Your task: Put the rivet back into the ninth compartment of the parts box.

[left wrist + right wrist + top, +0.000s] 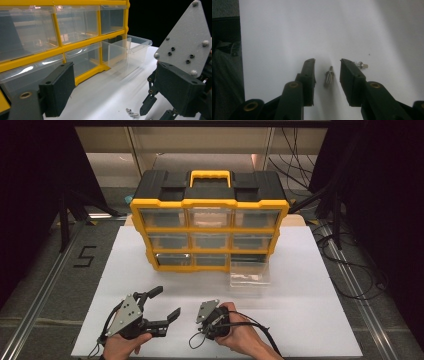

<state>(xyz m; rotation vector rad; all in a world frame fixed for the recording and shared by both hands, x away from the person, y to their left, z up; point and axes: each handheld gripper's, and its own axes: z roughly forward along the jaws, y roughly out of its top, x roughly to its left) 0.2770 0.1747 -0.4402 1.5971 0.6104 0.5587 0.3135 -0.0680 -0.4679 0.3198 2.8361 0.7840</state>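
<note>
two small screws lie on the white worktop (pixel 287 30): one screw (pixel 328 76) between the right hand-held gripper (pixel 327 72) jaws, which stand apart without touching it, a second screw (pixel 361 65) beside, and the left hand-held gripper (pixel 165 302) jaws are wide apart near the yellow drawer cabinet (pixel 209 227).

At the far middle of the table (pixel 310 270) stands the drawer cabinet (pixel 209 220), and one drawer (pixel 249 276) sits out on the table just before its lower right corner. Nearer the person, the left gripper (pixel 162 302) lies to the left and the right gripper (pixel 204 317) just right of it, well before the cabinet. Between the right gripper's parted jaws a small screw (pixel 329 77) rests on the table, with a second screw (pixel 361 65) just beyond the right-hand jaw.
</note>
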